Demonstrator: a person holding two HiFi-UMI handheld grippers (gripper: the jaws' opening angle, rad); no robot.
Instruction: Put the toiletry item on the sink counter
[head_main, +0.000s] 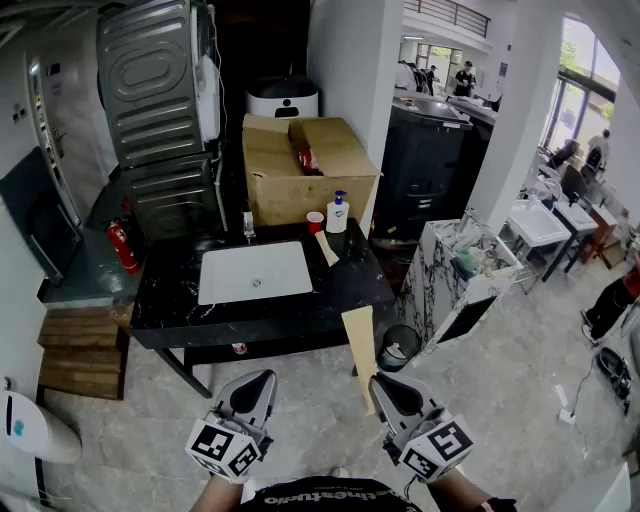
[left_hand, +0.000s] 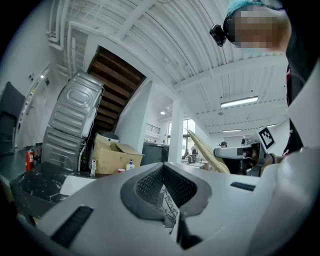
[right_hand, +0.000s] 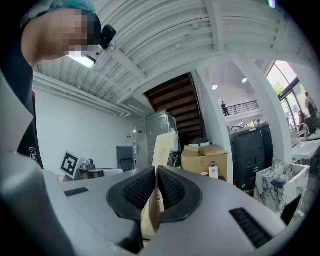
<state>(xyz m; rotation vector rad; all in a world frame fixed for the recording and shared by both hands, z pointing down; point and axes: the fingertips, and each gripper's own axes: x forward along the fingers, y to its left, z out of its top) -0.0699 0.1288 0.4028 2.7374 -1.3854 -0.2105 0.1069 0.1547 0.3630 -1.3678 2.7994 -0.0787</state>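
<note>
A black counter holds a white sink basin. A white pump bottle with a blue label stands at its back right, also in the left gripper view and the right gripper view. Both grippers hang low in front of the counter, well short of it. My right gripper is shut on a long flat tan strip, which points up toward the counter's front edge. My left gripper has its jaws together, with nothing showing between the pads.
A red cup, a small faucet and a second tan strip sit on the counter. Behind stands an open cardboard box. A marble cabinet and a bin are to the right, and wooden steps to the left.
</note>
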